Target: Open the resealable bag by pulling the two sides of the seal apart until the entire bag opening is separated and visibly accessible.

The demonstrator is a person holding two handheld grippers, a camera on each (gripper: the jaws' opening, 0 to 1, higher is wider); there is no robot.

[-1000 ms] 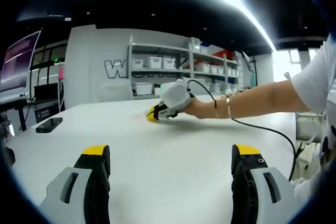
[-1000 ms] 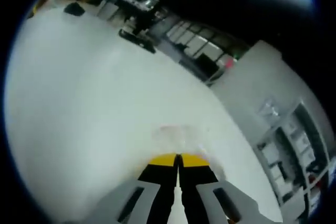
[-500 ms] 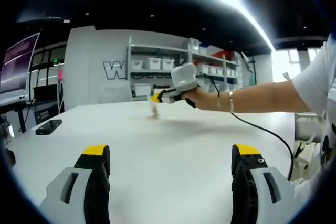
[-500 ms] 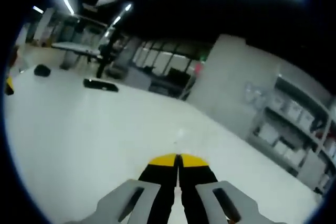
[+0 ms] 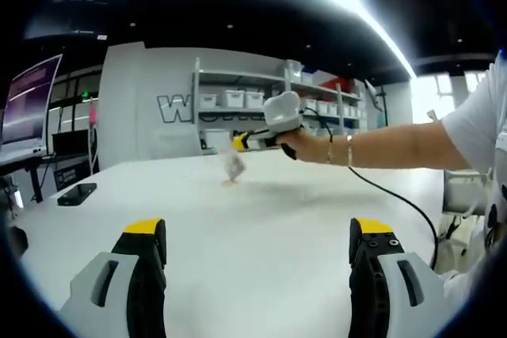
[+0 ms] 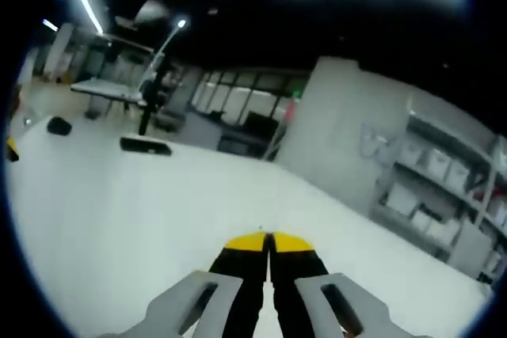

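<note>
While the right gripper (image 5: pixel 240 142) pinches the resealable bag (image 5: pixel 233 165), hanging lengthwise above the tabletop (image 5: pixel 261 227), we find our released left gripper (image 5: pixel 257 231) well apart.

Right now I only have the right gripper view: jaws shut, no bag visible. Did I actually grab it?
Observer: Yes. In the left gripper view the bag hangs from the tips of the right gripper, though it is blurred.
Operator: Is it off the table?
Observer: The gripper is raised above the table. I cannot tell whether the bag's lower end touches it.
Operator: Left gripper ready?
Observer: The left gripper is open, over the near part of the table, well short of the bag.
</note>
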